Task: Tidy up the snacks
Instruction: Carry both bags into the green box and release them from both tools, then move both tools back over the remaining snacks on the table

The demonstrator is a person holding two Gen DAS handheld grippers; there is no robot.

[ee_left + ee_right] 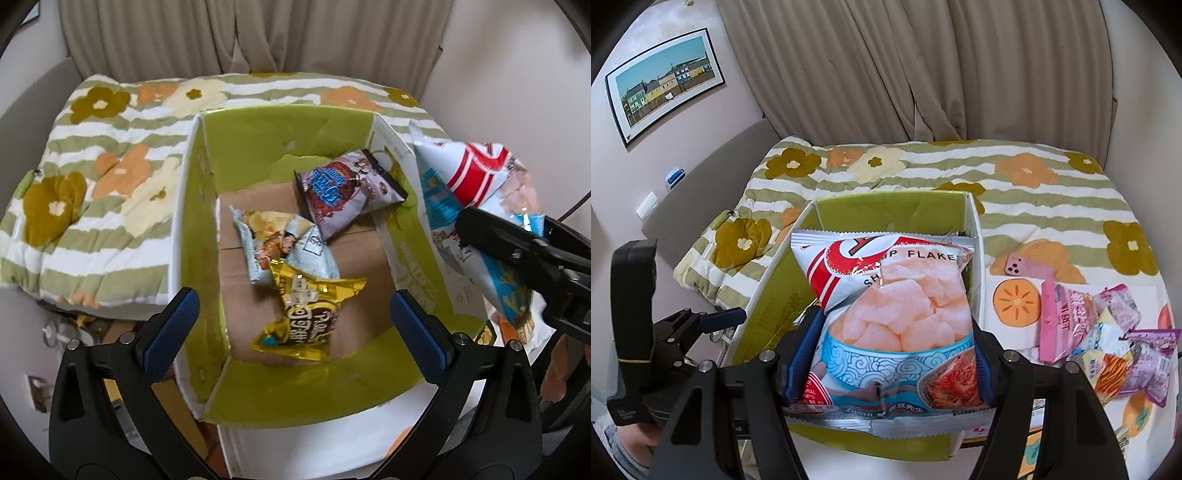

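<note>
A cardboard box (288, 122) with green inner walls stands on the bed. On its floor lie a purple packet (347, 188), a pale blue packet (273, 236) and a gold packet (310, 314). My left gripper (293, 299) hangs open above the box's near end, the gold packet lying loose below its blue pads. My right gripper (894, 332) is shut on a large shrimp flakes bag (897, 314), held upright over the box (768, 295). In the left wrist view that bag (476, 173) sits at the box's right wall.
A flowered, green-striped quilt (1052, 206) covers the bed. Right of the box lie a pink phone (1028, 267) and several loose snack packets (1108, 332). Curtains (886, 74) hang behind the bed, and a framed picture (665, 81) is on the left wall.
</note>
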